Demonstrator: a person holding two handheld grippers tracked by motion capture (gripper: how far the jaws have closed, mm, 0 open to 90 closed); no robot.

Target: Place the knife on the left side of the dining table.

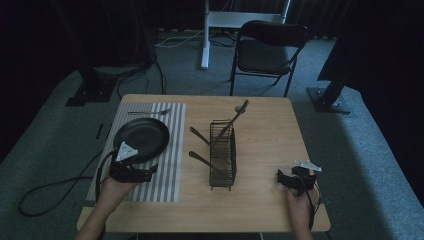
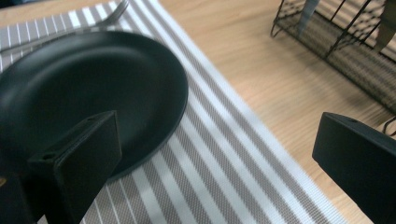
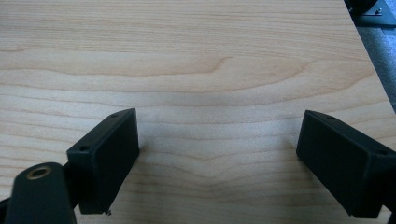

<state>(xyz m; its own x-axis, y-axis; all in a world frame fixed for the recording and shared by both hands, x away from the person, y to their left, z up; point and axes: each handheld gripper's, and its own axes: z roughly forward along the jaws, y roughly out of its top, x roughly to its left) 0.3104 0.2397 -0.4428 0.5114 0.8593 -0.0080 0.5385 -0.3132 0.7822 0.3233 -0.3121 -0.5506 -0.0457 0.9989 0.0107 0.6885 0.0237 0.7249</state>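
Observation:
A black plate (image 1: 141, 137) lies on a grey-and-white striped placemat (image 1: 165, 170) at the table's left, with a fork (image 1: 150, 112) on the mat behind it. My left gripper (image 1: 145, 172) hovers at the plate's near edge, open and empty. In the left gripper view one jaw stands over the plate (image 2: 88, 88) and the other over the wood beside the placemat (image 2: 219, 163). A black wire rack (image 1: 223, 152) in the middle holds several dark-handled utensils (image 1: 235, 116). My right gripper (image 1: 286, 177) rests open on the bare table (image 3: 205, 79) near the front right.
The wooden table (image 1: 260, 210) has bare room right of the rack. The rack's (image 2: 345, 51) corner is in the left gripper view at upper right. A dark folding chair (image 1: 267, 50) and stand bases sit on the carpet beyond the table.

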